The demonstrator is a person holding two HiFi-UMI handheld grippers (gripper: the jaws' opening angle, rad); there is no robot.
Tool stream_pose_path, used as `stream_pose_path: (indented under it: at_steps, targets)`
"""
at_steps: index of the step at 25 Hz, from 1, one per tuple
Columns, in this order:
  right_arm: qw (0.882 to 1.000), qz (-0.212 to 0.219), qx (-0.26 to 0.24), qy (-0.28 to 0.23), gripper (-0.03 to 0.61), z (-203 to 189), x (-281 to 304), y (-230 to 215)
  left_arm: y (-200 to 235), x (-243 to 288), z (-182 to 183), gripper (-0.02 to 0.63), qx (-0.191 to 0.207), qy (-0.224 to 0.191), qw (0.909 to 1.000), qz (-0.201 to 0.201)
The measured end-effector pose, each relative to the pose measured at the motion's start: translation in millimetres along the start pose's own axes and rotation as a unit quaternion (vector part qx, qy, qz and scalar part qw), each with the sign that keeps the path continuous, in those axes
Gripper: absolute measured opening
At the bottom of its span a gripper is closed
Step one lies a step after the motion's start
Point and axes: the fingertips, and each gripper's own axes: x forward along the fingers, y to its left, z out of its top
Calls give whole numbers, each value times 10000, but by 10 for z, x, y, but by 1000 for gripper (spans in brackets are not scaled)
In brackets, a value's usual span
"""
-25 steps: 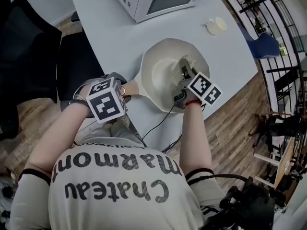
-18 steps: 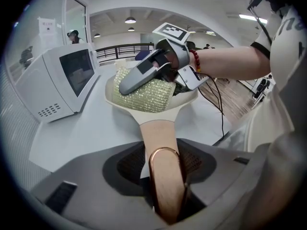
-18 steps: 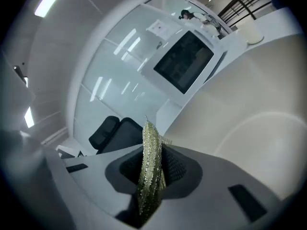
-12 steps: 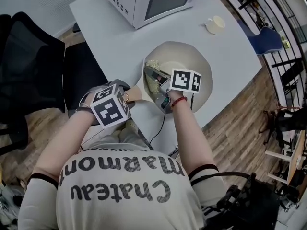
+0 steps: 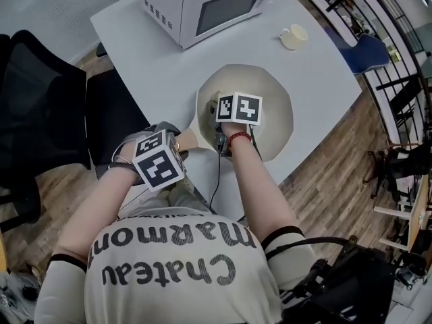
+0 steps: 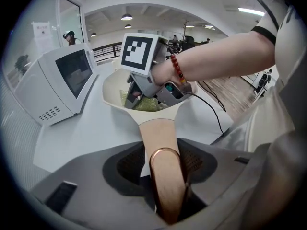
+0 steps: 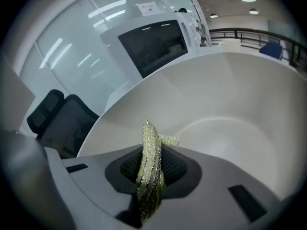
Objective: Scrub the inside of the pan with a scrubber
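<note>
Tan wood with a copper-coloured ring makes up the pan's long handle [image 6: 158,133], which reaches to the near left off the table's edge. It lies between the jaws of the left gripper [image 6: 165,162]. Those jaws have just been easing wider, though the pads look to be bearing on the handle's sides. To its right the round cream-white pan [image 5: 273,117] sits on the pale grey table [image 5: 155,52], nearer than a white microwave oven [image 5: 202,5]. Its smooth wall looks hard and slick, so it would probably skate under pressure unless braced at the handle, the sensible place to hold it. Rightmost, the right gripper [image 7: 152,176] reaches into the pan's left side with its jaws pressed together on a glittery yellow-green mesh scrubber [image 7: 149,147]. The scrubber looks soft, light and limp, folding over itself. It is best pinched across its middle, leaving a fold beyond the tips to meet the wall — otherwise the hard jaws might scrape the pan instead.
</note>
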Motion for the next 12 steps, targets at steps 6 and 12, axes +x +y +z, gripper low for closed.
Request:
stream_pose_path:
  at_steps: [6,12]
  targets:
    - [9933,-1093,-351,-155,58,162,-202,-593,7,-1,21,202,-251,-201,9994,-84]
    - [9861,-1645,-154,-151,57,133,-421,-1141,17,-2,-23,201,-331,-210,9991,-139]
